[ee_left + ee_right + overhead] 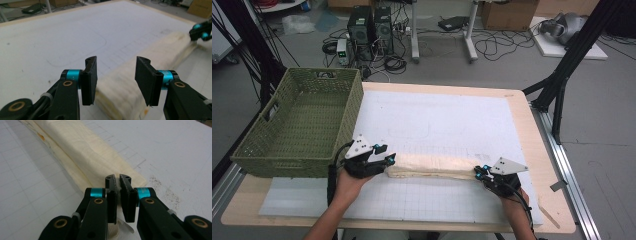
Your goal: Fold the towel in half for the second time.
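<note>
A long folded cream cloth point(432, 165) lies across the near part of the white gridded mat point(437, 115). My left gripper point(387, 154) sits at the cloth's left end. In the left gripper view this gripper point(116, 75) is open, its jaws standing wide to either side of the cloth point(152, 53) end. My right gripper point(478, 173) is at the cloth's right end. In the right gripper view that gripper point(117, 180) has its jaws pressed together on the corner of the cloth point(82, 152). The right gripper point(201, 31) also shows far off in the left gripper view.
A green woven basket point(287, 155) stands on the table's left side, just beyond my left hand. The wooden table edge point(532, 130) runs along the right. Computers, cables and black stand legs point(562, 75) are on the floor beyond.
</note>
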Available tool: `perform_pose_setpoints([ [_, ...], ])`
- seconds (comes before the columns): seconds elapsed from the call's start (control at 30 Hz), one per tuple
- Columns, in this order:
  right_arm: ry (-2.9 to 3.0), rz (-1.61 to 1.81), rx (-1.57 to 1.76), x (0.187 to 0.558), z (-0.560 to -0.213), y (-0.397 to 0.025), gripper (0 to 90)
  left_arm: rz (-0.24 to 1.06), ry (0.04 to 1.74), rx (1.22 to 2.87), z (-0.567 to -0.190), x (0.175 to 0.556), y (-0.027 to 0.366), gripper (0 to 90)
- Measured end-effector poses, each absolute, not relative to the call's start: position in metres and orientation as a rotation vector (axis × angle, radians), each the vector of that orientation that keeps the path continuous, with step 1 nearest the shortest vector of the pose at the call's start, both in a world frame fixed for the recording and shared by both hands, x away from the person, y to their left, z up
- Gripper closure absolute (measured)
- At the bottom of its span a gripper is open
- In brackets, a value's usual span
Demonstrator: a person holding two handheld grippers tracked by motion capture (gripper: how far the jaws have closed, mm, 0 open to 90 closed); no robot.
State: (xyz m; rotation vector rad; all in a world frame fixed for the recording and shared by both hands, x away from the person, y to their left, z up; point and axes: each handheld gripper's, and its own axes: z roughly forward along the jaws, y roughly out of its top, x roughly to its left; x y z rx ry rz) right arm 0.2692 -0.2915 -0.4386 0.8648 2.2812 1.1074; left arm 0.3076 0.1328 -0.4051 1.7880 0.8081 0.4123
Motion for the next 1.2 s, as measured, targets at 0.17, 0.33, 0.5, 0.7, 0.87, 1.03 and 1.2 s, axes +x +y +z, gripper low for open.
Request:
perform_pose_setpoints([
  [0.17,2.277,1.134,0.872,0.269,-0.437,-0.293,76.8,0.355,0.813,1.848,-0.412,0.318,0.114,59.1],
  [0.33,2.226,1.196,0.882,0.266,-0.425,-0.300,72.0,0.323,0.852,1.924,-0.427,0.319,0.104,62.6],
  [0.5,2.154,1.270,0.894,0.264,-0.410,-0.301,69.3,0.304,0.864,1.980,-0.438,0.316,0.104,66.3],
  [0.7,2.106,1.269,0.960,0.274,-0.404,-0.283,59.5,0.290,0.862,1.997,-0.444,0.312,0.104,66.3],
  [0.87,2.188,1.223,0.964,0.287,-0.418,-0.247,58.5,0.289,0.849,2.008,-0.448,0.308,0.104,66.1],
  [1.03,2.280,1.204,0.942,0.291,-0.432,-0.217,60.6,0.287,0.849,2.008,-0.450,0.307,0.105,66.0],
  [1.2,2.317,1.164,0.964,0.290,-0.445,-0.215,62.6,0.289,0.840,2.012,-0.450,0.306,0.106,65.5],
])
